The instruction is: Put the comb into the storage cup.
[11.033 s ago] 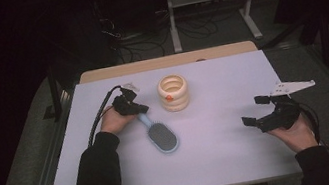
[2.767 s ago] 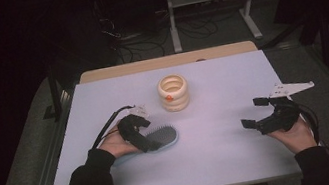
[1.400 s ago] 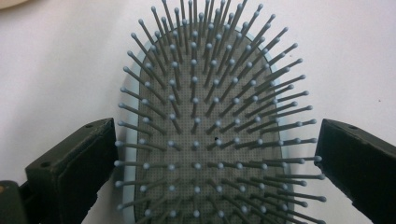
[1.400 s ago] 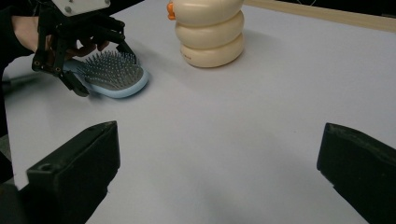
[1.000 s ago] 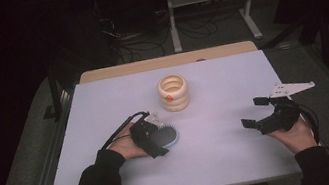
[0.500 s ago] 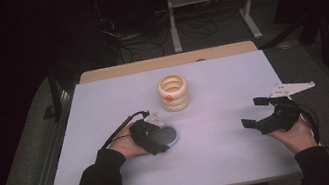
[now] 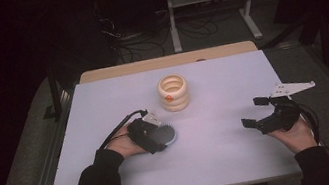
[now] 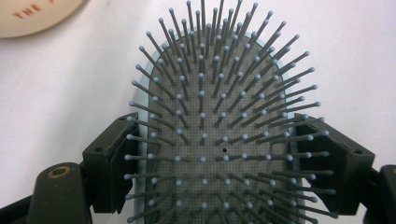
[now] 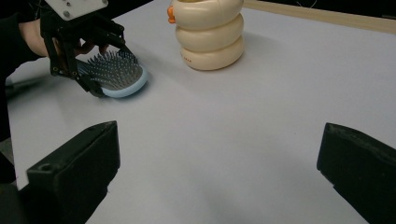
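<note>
A light-blue hairbrush (image 7: 165, 135) with grey bristles lies bristles-up on the white table (image 7: 213, 94), left of centre. My left gripper (image 7: 152, 137) is shut on its head. In the left gripper view the two black jaws press the brush head (image 8: 219, 93) from both sides. The right gripper view also has the brush (image 9: 114, 74), with the left gripper (image 9: 77, 51) over it. My right gripper (image 7: 256, 113) hovers open at the table's right side. Nothing lies between its fingertips (image 9: 74, 163), only bare table.
A cream holder made of stacked rings (image 7: 173, 92) with an orange spot stands at the table's centre back, just beyond the brush; its edge (image 8: 32, 16) appears at the left gripper view's top left. A wooden strip (image 7: 167, 61) runs along the far edge.
Over the earlier frames the left hand drew the brush nearer and turned it, ending with the gripper across the head. In the last second almost nothing moves. The right gripper stays put.
</note>
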The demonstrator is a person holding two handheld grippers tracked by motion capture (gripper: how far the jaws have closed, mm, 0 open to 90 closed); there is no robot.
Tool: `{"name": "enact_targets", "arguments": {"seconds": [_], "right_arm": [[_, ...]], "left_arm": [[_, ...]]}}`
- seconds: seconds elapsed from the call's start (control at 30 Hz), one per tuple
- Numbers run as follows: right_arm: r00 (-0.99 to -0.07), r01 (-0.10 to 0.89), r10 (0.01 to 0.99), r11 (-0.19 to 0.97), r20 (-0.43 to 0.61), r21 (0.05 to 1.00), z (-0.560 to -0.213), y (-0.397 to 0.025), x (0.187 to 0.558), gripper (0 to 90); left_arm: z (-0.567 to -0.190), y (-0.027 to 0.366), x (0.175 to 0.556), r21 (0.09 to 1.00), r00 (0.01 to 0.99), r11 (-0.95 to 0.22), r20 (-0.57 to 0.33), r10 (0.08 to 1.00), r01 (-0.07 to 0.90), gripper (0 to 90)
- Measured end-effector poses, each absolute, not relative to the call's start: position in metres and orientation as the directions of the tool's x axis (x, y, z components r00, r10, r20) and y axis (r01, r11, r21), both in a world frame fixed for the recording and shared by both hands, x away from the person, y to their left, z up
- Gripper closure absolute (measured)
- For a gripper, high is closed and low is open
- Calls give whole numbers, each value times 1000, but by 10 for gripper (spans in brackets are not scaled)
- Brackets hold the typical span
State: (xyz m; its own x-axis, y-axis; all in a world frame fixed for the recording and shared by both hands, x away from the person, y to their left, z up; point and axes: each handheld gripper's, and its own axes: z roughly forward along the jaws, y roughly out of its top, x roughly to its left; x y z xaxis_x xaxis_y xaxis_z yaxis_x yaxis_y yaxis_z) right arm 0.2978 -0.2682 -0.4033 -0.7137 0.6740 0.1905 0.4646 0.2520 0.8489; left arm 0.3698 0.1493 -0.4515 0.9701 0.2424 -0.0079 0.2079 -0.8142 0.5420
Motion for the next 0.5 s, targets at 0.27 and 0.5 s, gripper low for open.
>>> {"name": "enact_targets", "arguments": {"seconds": [0.27, 0.5], "right_arm": [[-713, 464, 674, 248, 193, 851, -403, -269, 298, 0], [-713, 466, 673, 242, 199, 851, -404, -269, 298, 0]], "left_arm": [[-441, 155, 369, 575, 969, -792, -8, 246, 206, 194], [-435, 158, 367, 588, 968, -783, -6, 250, 205, 194]]}}
